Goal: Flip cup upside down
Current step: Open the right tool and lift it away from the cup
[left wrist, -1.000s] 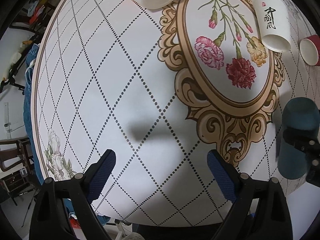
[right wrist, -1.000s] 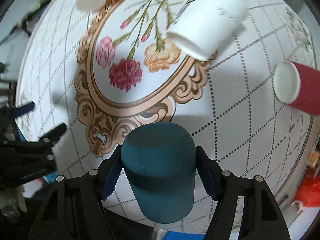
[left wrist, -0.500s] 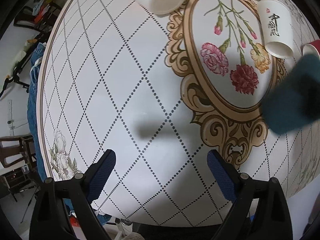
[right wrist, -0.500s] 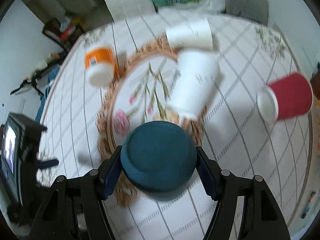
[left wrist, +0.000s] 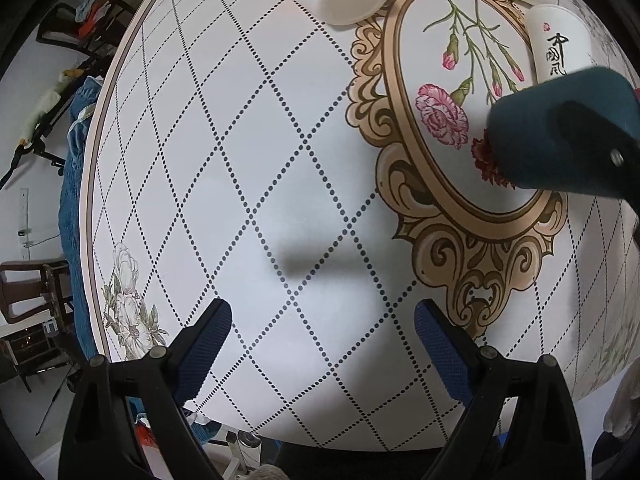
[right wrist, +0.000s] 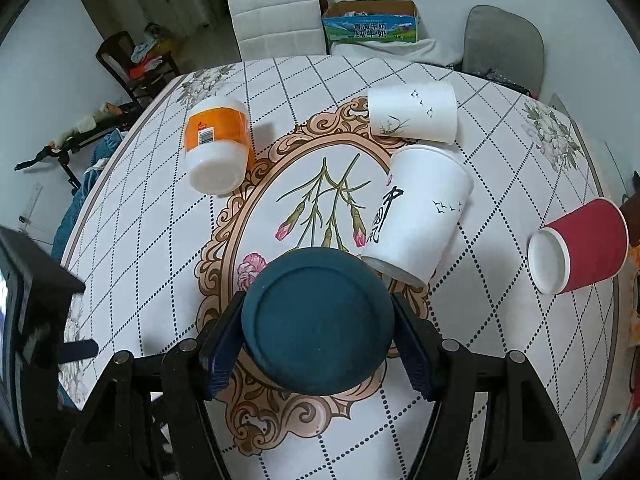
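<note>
My right gripper is shut on a dark teal cup, one finger on each side. The cup lies level in the air above the table, its flat base toward my right wrist camera; its mouth is hidden. In the left wrist view the teal cup hangs at the right, over the red flower of the tablecloth. My left gripper is open and empty, low over the near left part of the round table.
Several cups lie on their sides: an orange-and-white one, two white printed ones, a red one. Chairs and a cardboard box stand behind the table. The table edge runs along the left.
My right gripper has lifted the teal cup off the table and tilted it from upright to level, moving it forward over the flower print. My left gripper has stayed open and nearly still.
</note>
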`<action>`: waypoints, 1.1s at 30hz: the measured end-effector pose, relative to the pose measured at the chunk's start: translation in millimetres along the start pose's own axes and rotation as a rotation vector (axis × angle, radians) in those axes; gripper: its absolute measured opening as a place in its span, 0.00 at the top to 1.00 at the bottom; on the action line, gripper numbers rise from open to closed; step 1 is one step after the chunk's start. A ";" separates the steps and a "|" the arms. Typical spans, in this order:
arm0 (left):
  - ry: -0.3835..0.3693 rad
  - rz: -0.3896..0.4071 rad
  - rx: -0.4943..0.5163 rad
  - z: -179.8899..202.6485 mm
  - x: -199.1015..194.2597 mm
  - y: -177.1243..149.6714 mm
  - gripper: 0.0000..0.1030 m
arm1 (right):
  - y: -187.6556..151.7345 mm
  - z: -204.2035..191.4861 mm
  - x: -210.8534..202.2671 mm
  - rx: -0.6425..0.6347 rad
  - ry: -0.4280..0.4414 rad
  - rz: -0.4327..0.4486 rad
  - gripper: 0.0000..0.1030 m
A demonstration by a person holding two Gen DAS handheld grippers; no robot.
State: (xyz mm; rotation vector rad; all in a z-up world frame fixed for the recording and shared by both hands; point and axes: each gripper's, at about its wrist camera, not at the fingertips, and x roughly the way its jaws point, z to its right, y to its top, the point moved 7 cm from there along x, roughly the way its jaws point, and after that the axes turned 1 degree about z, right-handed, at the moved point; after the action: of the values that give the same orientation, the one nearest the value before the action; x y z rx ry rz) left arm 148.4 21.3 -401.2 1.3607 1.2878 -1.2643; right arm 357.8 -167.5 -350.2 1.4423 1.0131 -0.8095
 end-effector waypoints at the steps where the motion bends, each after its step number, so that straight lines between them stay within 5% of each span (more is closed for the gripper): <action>1: -0.002 0.001 0.002 0.6 -0.5 0.0 0.09 | 0.8 -1.3 4.1 0.002 0.001 -0.008 0.31; 5: 0.001 0.020 0.006 1.3 -8.2 -0.5 0.09 | 1.0 -2.1 4.9 0.024 0.025 -0.030 0.29; 10: 0.012 0.073 0.000 -1.0 -30.8 3.9 0.09 | -0.5 6.5 -19.0 0.057 0.013 -0.040 0.12; 14: 0.013 0.120 -0.008 -5.4 -55.3 7.4 0.07 | -4.5 23.8 -54.2 0.087 -0.086 -0.039 0.08; 26: -0.076 0.287 -0.001 -6.9 -173.4 -1.5 0.04 | -9.3 46.7 -166.7 0.185 -0.237 0.013 0.07; 33: -0.125 0.358 0.000 -4.3 -234.4 -15.9 0.04 | -9.5 45.9 -230.1 0.229 -0.213 0.059 0.07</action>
State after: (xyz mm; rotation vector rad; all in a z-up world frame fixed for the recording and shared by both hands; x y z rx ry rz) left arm 143.2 -3.2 -167.6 1.4136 0.9093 -1.0815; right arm 261.9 -245.1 -150.4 1.5334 0.7309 -1.0385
